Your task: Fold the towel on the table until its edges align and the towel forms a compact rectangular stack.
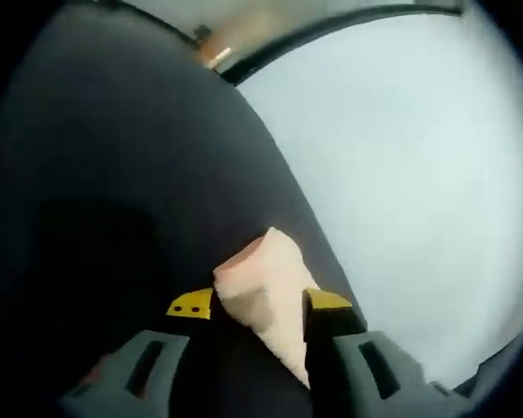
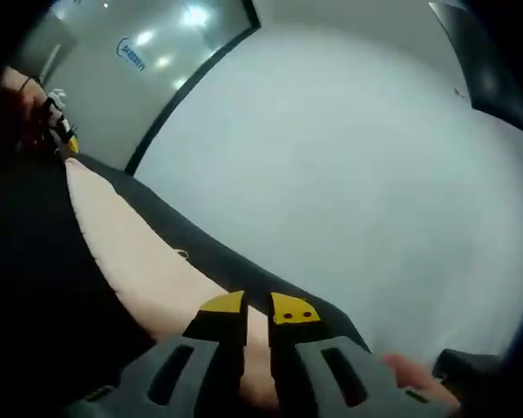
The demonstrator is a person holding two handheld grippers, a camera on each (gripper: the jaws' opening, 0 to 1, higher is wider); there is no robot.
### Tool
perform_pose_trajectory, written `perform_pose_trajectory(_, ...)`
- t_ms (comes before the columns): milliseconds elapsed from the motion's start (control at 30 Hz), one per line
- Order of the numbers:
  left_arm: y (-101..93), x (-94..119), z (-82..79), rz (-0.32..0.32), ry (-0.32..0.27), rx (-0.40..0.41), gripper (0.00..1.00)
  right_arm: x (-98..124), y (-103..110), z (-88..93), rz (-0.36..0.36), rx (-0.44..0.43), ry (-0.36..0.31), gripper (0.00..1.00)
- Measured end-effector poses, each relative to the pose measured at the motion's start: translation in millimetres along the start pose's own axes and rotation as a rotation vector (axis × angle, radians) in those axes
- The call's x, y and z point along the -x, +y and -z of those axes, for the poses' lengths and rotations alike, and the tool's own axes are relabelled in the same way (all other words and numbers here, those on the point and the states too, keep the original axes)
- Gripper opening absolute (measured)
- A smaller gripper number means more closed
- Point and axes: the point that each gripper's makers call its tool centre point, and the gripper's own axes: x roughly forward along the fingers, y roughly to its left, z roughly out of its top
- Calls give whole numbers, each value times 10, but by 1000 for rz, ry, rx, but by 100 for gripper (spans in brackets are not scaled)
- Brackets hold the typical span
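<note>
In the left gripper view a corner of the peach towel [image 1: 266, 287] stands up between the yellow-tipped jaws of my left gripper [image 1: 260, 303], which is shut on it above the dark table [image 1: 113, 174]. In the right gripper view my right gripper [image 2: 258, 309] has its jaws nearly together, shut on another part of the towel [image 2: 131, 248]. From there the towel's edge runs in a long taut strip up and left to the left gripper [image 2: 59, 131], small at the far end. The rest of the towel is hidden.
The dark table's edge [image 2: 218, 257] runs diagonally, with pale floor [image 2: 349, 174] beyond it. A glass wall with a blue logo [image 2: 135, 50] stands at the far side. A person's hand [image 2: 410, 370] shows behind the right gripper.
</note>
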Motion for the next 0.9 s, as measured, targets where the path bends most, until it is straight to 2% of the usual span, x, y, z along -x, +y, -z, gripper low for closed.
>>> perform_pose_trajectory(33, 47, -27, -14, -22, -7, 4, 31, 4, 7, 0, -2, -3, 0, 7)
perform_pose_trajectory(133, 59, -87, -14, -21, -6, 24, 24, 12, -3, 3, 2, -1, -2, 7)
perform_pose_trajectory(167, 81, -93, 13, -28, 22, -1, 21, 14, -4, 6, 3, 0, 0, 7)
perform_pose_trajectory(200, 132, -87, 6, -47, 25, -44, 13, 29, 3, 12, 0, -1, 1, 7)
perform_pose_trajectory(233, 163, -90, -13, -60, 16, -52, 9, 29, 8, 14, -3, -3, 1, 7)
perform_pose_trajectory(267, 108, -99, 5, -21, 29, -22, 9, 29, 10, 26, -6, -6, 5, 7)
perform_pose_trajectory(300, 45, -92, -39, 12, -5, -21, 9, 28, 14, 31, -8, -8, 8, 7)
perform_pose_trajectory(333, -15, -69, -57, 39, -16, -99, 8, 26, 16, 37, -11, -11, 9, 7)
perform_pose_trajectory(400, -145, -29, -89, 51, -73, -211, 8, 19, 19, 55, -17, -19, 12, 7)
perform_pose_trajectory(467, -427, -25, -166, 86, -111, -351, 8, 14, 27, 69, -23, -22, 16, 7)
perform_pose_trajectory(500, -540, -9, -101, 96, -125, -454, 8, 13, 33, 75, -26, -20, 18, 7)
perform_pose_trajectory(567, -799, 2, 50, 122, -139, -726, 8, 17, 41, 80, -27, -15, 19, 7)
perform_pose_trajectory(600, -924, 6, 178, 136, -138, -854, 8, 22, 47, 80, -28, -12, 19, 7)
perform_pose_trajectory(633, -1030, -9, 246, 164, -135, -942, 8, 22, 52, 82, -28, -9, 20, 7)
perform_pose_trajectory(667, -1143, -12, 387, 192, -126, -999, 8, 22, 61, 89, -29, -6, 23, 7)
perform_pose_trajectory(767, -1396, -43, 845, 278, -65, -1099, 8, 18, 89, 102, -37, 4, 30, 7)
perform_pose_trajectory(900, -1575, -130, 1388, 343, 23, -1210, 7, 22, 115, 115, -43, 21, 37, 7)
